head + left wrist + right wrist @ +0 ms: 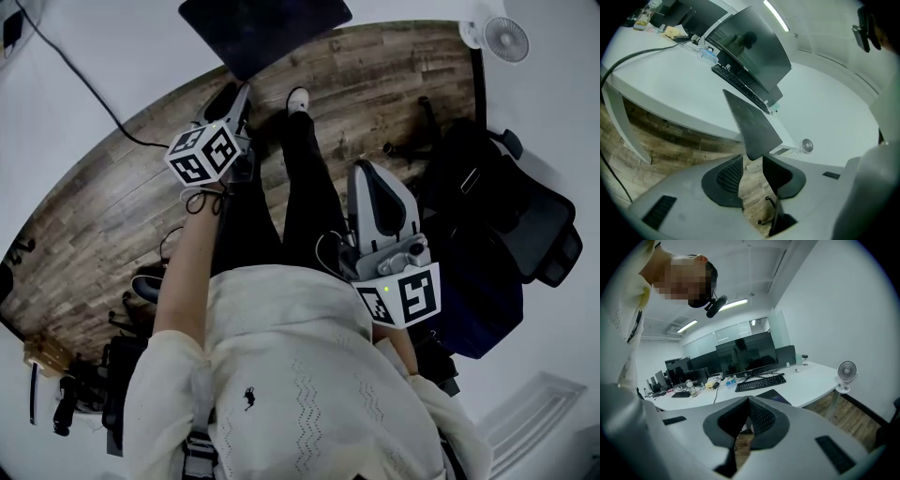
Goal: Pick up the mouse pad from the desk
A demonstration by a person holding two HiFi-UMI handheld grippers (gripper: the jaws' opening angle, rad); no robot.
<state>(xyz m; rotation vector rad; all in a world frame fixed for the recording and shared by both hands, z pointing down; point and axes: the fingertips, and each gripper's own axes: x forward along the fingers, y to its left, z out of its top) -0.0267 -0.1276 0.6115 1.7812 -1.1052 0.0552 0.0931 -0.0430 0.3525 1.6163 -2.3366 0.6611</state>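
Observation:
The dark mouse pad point(262, 28) lies on the white desk point(112, 56), one corner overhanging the edge above the wooden floor. In the left gripper view the mouse pad point(752, 124) points that corner down into the tips of my left gripper point(752, 161), whose jaws stand a little apart on either side of it, floor showing between them. From the head view the left gripper point(242, 92) reaches up to that corner. My right gripper point(367, 171) is held back near the person's body, away from the desk. The right gripper point(749, 401) has its jaws closed on nothing, and the mouse pad point(773, 397) shows beyond it.
A monitor point(754, 51) and keyboard point(738, 86) stand behind the pad. A small white fan point(506, 37) sits at the desk's right end. A black office chair point(506, 206) is on the right. A cable point(84, 84) crosses the desk on the left. The person's legs point(300, 187) stand below the desk edge.

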